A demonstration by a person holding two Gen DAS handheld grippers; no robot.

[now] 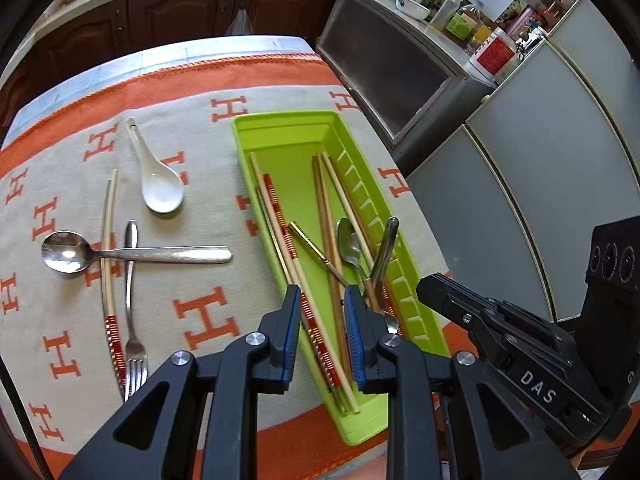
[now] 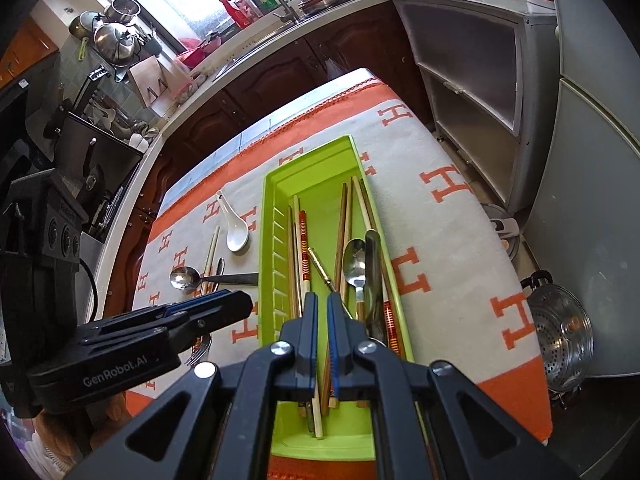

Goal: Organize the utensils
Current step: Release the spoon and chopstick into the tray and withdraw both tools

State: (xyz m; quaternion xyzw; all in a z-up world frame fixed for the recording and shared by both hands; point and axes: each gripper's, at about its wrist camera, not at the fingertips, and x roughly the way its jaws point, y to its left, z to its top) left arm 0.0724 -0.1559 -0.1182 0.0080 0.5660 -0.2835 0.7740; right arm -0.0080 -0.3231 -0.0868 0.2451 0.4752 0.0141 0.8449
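Your left claw (image 1: 322,312) hangs over the near end of the green tray (image 1: 280,128), its blue pads parted and pressing on nothing; the red-banded chopsticks (image 1: 280,216) lie in the tray directly beneath the gap. Your right claw (image 2: 322,320) is clenched, its pads almost touching with nothing between them, poised over the same tray just right of the left claw.

Ahead of both claws the tray holds the banded chopsticks along its left side, a bundle of plain wooden chopsticks (image 1: 326,200) down the middle, a slim gold-handled piece (image 1: 306,238) lying crosswise between them, and a metal spoon (image 1: 348,240) beside a dark metal handle (image 1: 386,248) that leans against the ribbed right wall.

Left of your left claw, out on the tabletop (image 1: 200,184), lie a white ceramic spoon (image 1: 160,184), a metal spoon (image 1: 132,254) crossing a fork (image 1: 132,320), and one more banded chopstick (image 1: 108,280) beside the fork.
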